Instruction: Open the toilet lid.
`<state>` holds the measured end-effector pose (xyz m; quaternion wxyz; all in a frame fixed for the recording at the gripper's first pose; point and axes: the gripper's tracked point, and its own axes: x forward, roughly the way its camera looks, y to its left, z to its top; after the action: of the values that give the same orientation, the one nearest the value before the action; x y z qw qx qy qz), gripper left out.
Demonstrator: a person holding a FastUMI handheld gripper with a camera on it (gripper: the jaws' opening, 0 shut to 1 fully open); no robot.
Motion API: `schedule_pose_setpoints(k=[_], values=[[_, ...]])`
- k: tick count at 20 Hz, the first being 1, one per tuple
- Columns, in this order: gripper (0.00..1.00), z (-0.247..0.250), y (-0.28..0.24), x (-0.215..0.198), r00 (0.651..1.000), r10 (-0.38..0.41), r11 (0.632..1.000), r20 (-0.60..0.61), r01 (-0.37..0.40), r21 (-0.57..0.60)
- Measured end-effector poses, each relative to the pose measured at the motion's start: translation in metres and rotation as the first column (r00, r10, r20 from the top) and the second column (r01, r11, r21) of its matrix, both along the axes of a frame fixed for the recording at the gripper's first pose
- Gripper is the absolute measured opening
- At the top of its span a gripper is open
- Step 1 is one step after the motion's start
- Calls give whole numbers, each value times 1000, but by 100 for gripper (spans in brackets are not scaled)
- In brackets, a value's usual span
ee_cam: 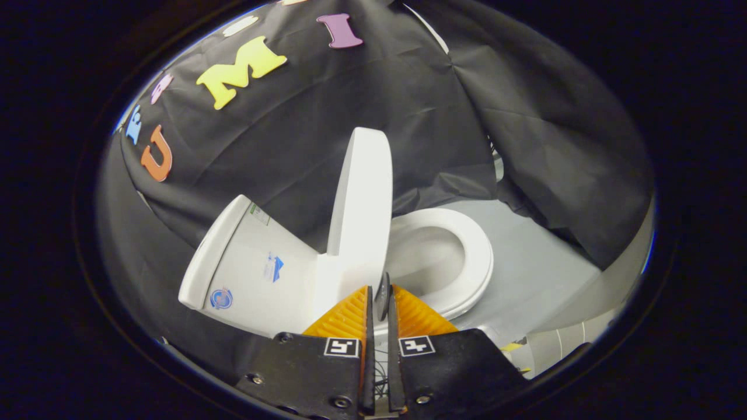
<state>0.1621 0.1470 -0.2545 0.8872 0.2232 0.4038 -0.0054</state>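
The white toilet lid (362,204) stands raised, nearly upright, leaning toward the tank (257,274). Beside it the seat ring (475,262) and the bowl (426,251) lie uncovered. My gripper (380,300) is at the lid's near edge, and its orange ribbed fingers (347,318) are almost together. A small dark grey round tab (382,294) on the lid's rim sits pinched between them. The lid's far side is hidden behind its own edge.
The toilet stands on a grey floor (543,274) that spreads beyond the seat. Black cloth walls (525,146) close in behind the tank and past the bowl. A pale curved object (560,344) with a yellow bit lies near the fingers' outer side.
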Motion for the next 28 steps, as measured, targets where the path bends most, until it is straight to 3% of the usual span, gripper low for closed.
schedule_pose_setpoints(k=[28], values=[[12,16,13,5,984,159,970,84,-140,-197]])
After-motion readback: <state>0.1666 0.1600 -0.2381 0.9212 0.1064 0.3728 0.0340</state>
